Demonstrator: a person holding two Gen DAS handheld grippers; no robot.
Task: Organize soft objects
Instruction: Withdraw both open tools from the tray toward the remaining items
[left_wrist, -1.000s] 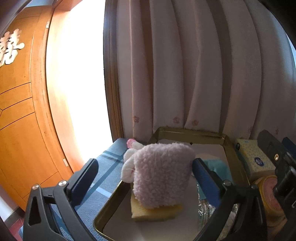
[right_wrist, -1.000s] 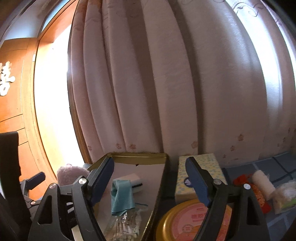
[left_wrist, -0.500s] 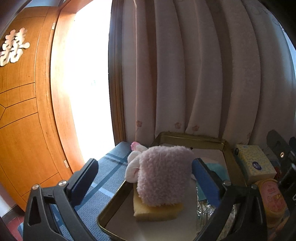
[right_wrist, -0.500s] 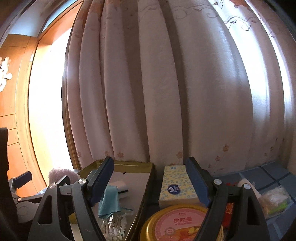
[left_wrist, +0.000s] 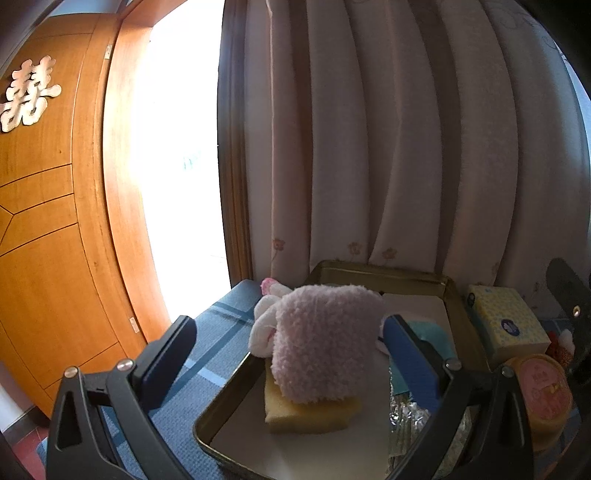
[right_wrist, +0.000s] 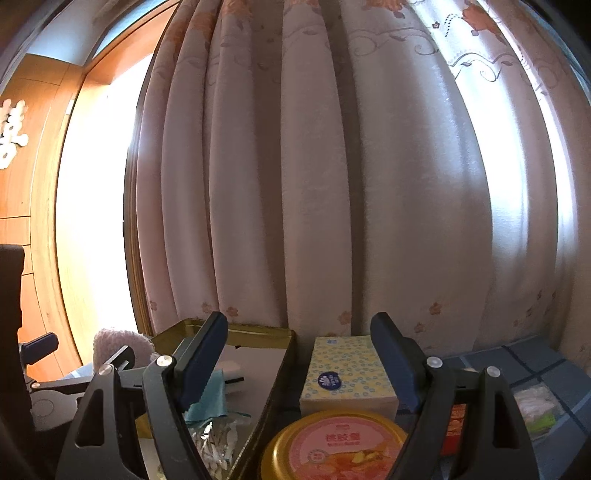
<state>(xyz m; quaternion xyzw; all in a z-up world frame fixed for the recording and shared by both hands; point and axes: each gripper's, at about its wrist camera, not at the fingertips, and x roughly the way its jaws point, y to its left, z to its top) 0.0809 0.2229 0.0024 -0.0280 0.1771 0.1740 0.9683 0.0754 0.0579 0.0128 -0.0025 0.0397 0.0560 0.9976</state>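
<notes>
The plush toy (left_wrist: 325, 339) is pale pink, the sponge (left_wrist: 310, 415) yellow, the tray (left_wrist: 384, 271) gold, the desk cloth (left_wrist: 207, 354) blue plaid.

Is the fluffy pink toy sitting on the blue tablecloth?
No, the fluffy pink toy sits on a yellow sponge inside the gold tray, not on the cloth.
</notes>
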